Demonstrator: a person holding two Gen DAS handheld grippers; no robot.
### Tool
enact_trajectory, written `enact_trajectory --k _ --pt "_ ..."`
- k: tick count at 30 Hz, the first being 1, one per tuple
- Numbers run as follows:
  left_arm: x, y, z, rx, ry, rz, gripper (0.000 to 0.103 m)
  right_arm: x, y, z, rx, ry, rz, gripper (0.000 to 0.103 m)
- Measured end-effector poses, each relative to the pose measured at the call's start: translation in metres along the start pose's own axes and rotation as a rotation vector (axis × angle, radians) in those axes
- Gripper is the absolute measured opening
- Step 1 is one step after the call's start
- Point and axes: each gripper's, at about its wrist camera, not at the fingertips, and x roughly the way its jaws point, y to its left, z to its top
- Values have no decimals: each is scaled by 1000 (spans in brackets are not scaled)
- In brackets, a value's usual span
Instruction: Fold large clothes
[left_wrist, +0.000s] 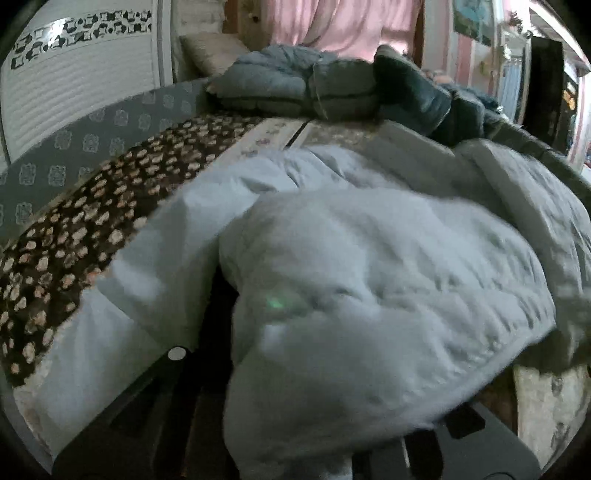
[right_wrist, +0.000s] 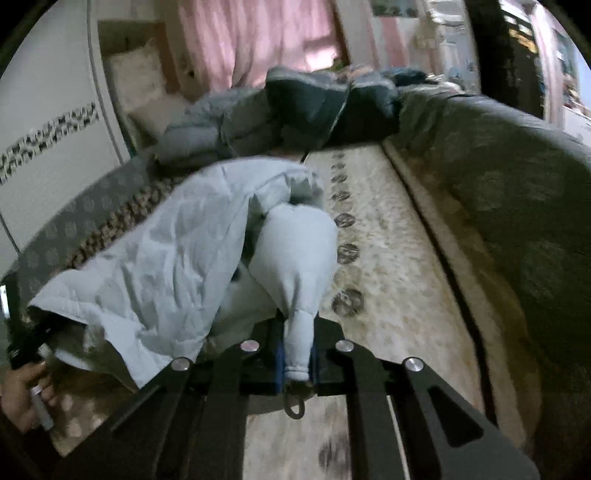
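Note:
A light blue quilted jacket (left_wrist: 369, 277) lies bunched on the bed. In the left wrist view its fabric billows up over my left gripper (left_wrist: 295, 413) and hides the fingertips; only the dark arms show at the bottom. It looks clamped on the jacket's body. In the right wrist view my right gripper (right_wrist: 297, 365) is shut on the cuff (right_wrist: 297, 354) of the jacket's sleeve (right_wrist: 299, 258), which stretches taut away from the rest of the jacket (right_wrist: 166, 251). A small cord loop hangs below the cuff. At the far left a hand (right_wrist: 22, 391) holds the other gripper under the jacket's hem.
The bed has a beige patterned cover (right_wrist: 388, 277), with a dark flowered blanket (left_wrist: 74, 240) along the left. Dark blue and grey padded garments (left_wrist: 295, 85) are piled at the far end beside a pillow (left_wrist: 210, 51). A grey-green throw (right_wrist: 517, 184) rises on the right. A white wardrobe (left_wrist: 74, 92) and a pink curtain (left_wrist: 332, 26) stand behind.

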Motion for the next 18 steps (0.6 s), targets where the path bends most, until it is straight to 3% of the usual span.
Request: enact_trajectory --k 4,7,8,10,11,12,13,14,15,18 --pt "-37 -4 -6 93 -53 -37 8 -87 -2 -53 -9 0 -67 9" --pt "-51 -5 -18 139 -49 -35 9 -114 3 -88 -28 117 -119 13" --pt "-54 -3 -23 137 -40 -26 14 -119 4 -99 -52 137 -154 20" --pt "-62 4 -32 124 -18 -3 30 -135 9 -106 -113 89 -272 29" --pt "-71 10 -35 98 -22 10 50 -143 8 -103 -109 72 -301 32" --pt "-82 17 -36 81 -39 9 78 -152 4 -94 -71 44 -307 39" --pt "-94 22 -37 71 -65 22 87 -157 2 -86 -43 14 -299 43" --pt "-108 25 -38 72 -96 39 94 -161 3 -78 -30 -7 -289 50" --pt "-118 26 -37 87 -113 36 94 -162 7 -69 -27 -20 -272 57" --pt "-141 32 -34 140 -158 35 100 -151 17 -52 -31 -27 -216 67"
